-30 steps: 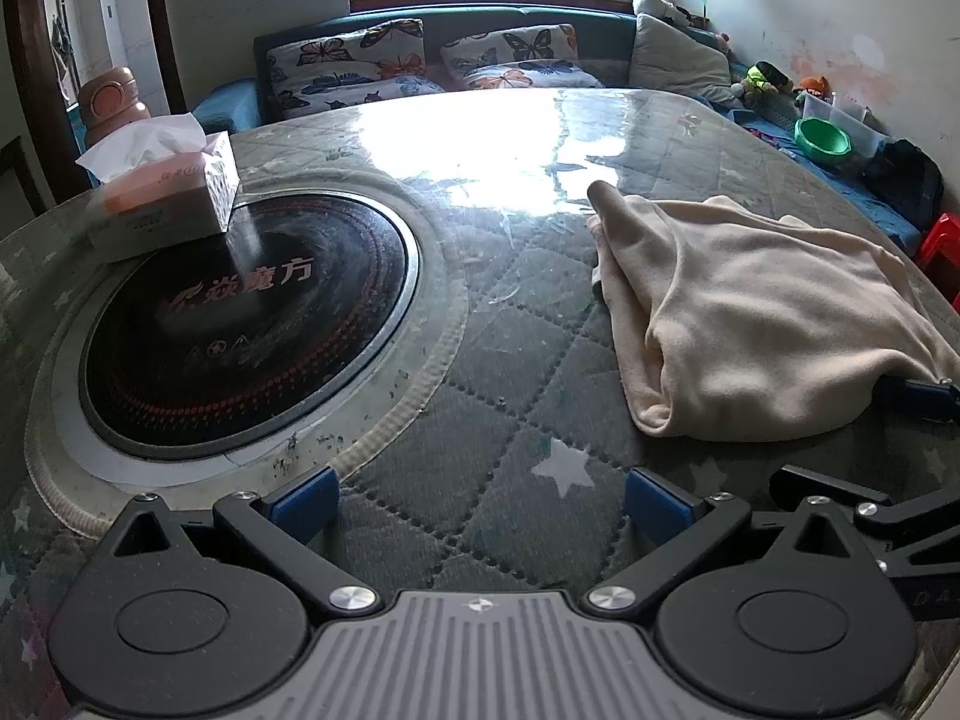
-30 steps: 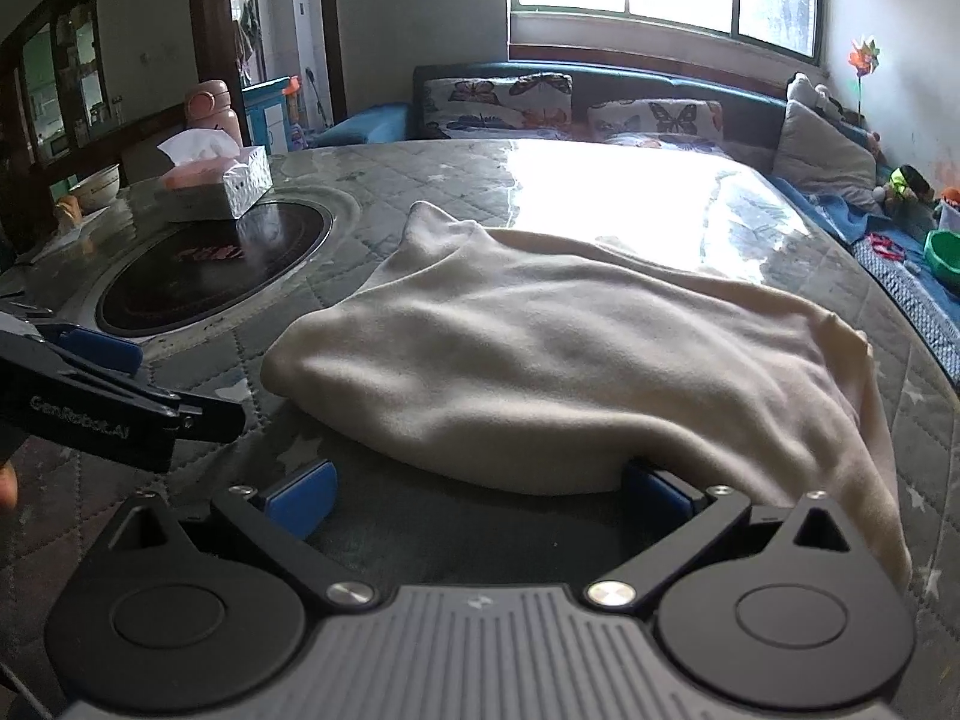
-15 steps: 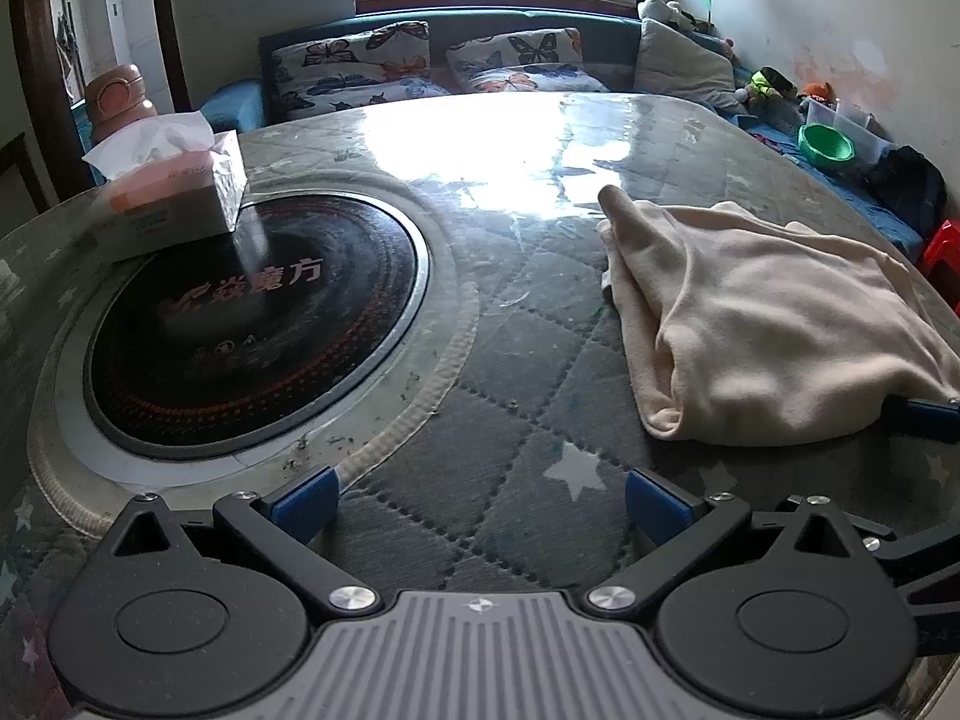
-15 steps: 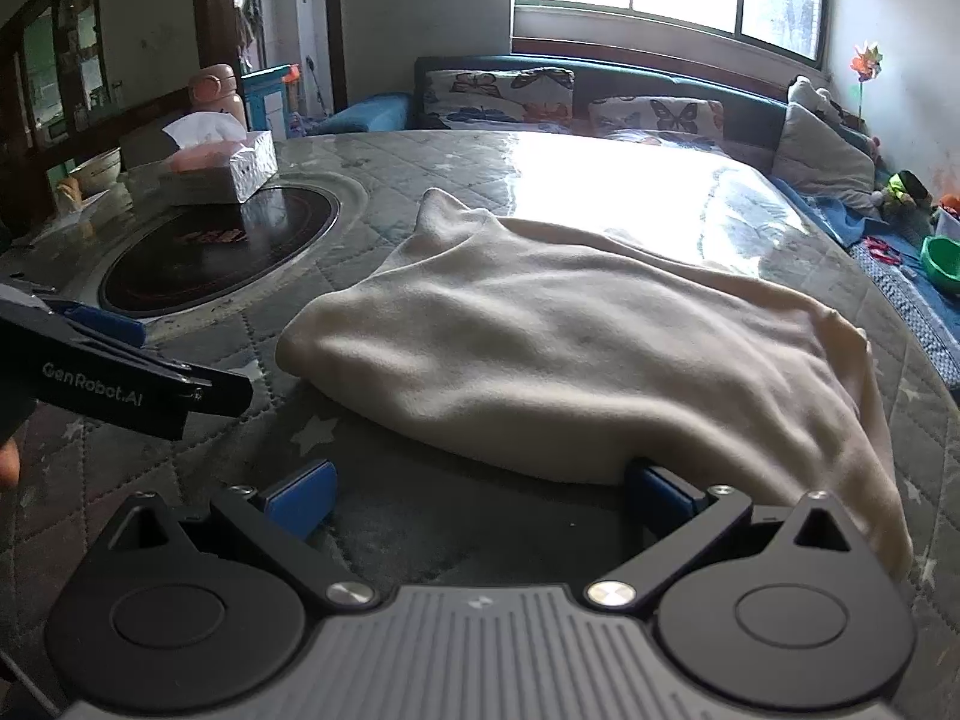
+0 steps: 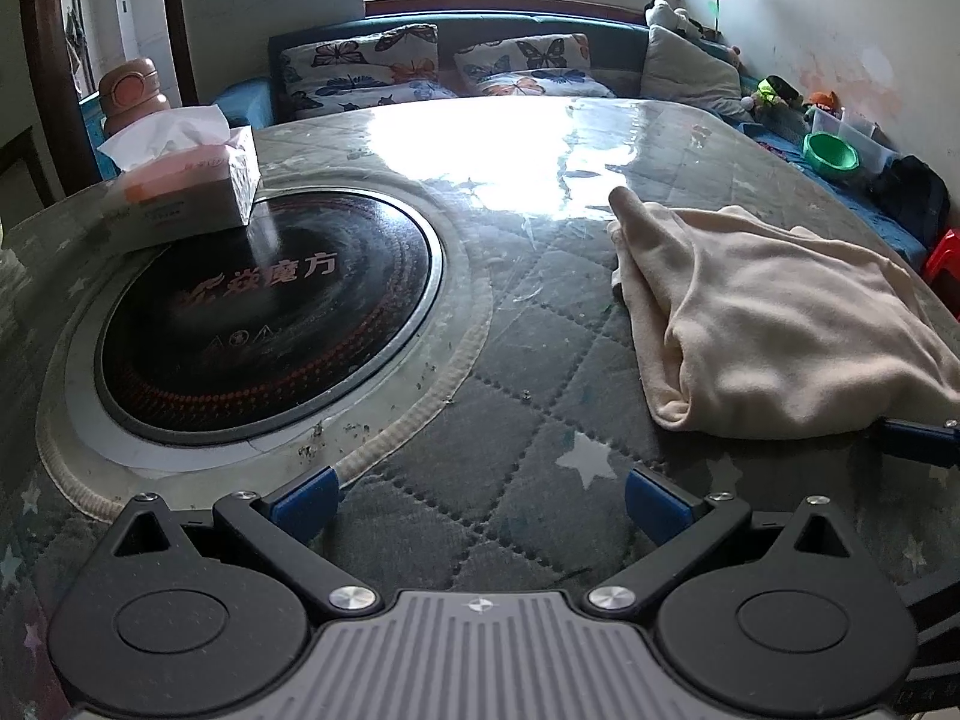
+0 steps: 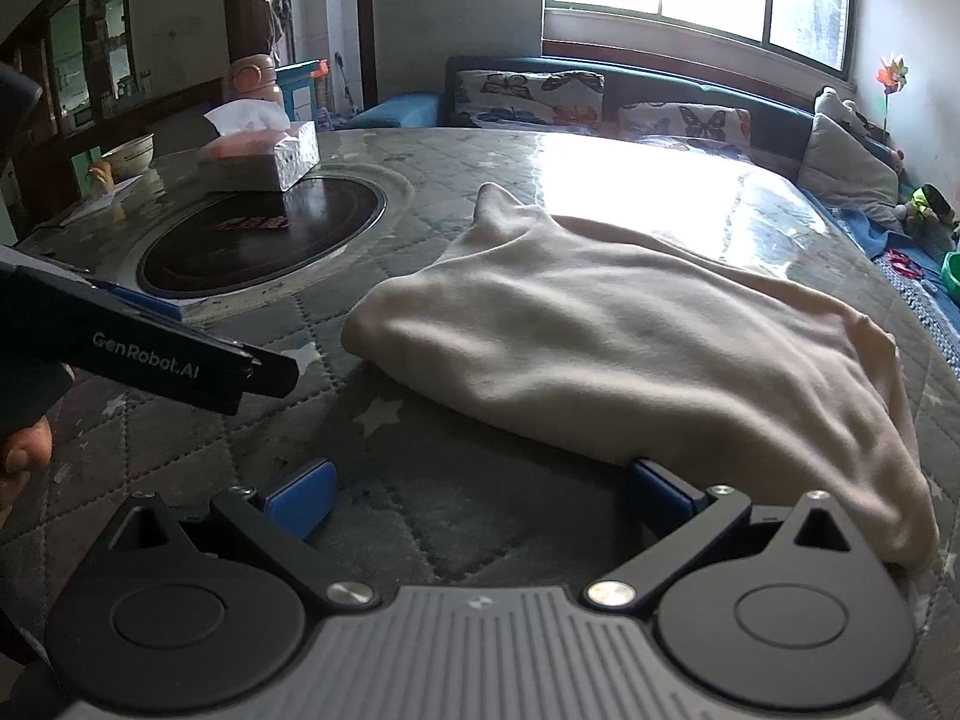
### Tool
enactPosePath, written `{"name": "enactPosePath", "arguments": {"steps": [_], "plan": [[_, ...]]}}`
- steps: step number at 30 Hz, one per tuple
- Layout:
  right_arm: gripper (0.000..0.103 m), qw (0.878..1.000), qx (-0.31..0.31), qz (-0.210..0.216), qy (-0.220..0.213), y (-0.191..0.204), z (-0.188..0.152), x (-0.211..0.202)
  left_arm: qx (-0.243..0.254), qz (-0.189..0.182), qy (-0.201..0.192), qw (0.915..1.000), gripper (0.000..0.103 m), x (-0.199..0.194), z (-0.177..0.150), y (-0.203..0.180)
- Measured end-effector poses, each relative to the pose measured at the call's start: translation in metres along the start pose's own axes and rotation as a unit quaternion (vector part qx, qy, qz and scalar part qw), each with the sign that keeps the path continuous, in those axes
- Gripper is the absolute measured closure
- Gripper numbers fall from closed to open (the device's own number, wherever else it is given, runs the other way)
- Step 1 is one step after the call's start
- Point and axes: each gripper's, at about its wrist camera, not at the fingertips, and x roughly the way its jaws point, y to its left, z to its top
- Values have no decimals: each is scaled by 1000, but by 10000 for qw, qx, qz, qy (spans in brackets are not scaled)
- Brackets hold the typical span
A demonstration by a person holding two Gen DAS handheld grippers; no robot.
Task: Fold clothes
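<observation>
Left wrist view is showing the left tongs [image 5: 478,495] hanging low over the quilted surface [image 5: 510,372], its blue pads spread wide and gripping nothing. Just beyond them, off to the right, the cream garment [image 5: 774,324] is lying in a loosely folded heap on the surface, with one narrow corner pointing toward the window. A blue pad of the right tongs [image 5: 918,441] is peeking out at the garment's near right edge. To the left, a round black cooktop [image 5: 264,312] is sitting sunk into the surface, and a tissue box [image 5: 186,192] is resting on its far left rim. Farther back, a sofa with butterfly cushions [image 5: 432,66] is running along under the window.

In the right wrist view, the right tongs [image 6: 480,495] are also standing released, their left pad over bare quilting and their right pad touching the near hem of the garment [image 6: 648,348] without clamping it. The left tongs [image 6: 192,360] are reaching in from the left edge, stopping short of the garment. Beyond lies the cooktop [image 6: 264,234], the tissue box [image 6: 264,153] and, farthest off, the sofa [image 6: 600,96].
</observation>
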Motion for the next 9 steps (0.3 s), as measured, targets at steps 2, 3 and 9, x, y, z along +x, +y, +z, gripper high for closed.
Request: {"name": "enactPosePath", "arguments": {"steps": [2, 3, 9], "plan": [[0, 10000, 10, 35, -2, 0, 0, -2, -25, -61, -8, 10000, 0, -1, 0, 0], [0, 10000, 26, 35, 1, -1, 0, -2, -35, -95, -11, 9999, 0, -1, 0, -1], [0, 9999, 130, 10, -4, -6, -1, -6, 30, -212, -57, 9998, 0, -7, 1, -9]]}}
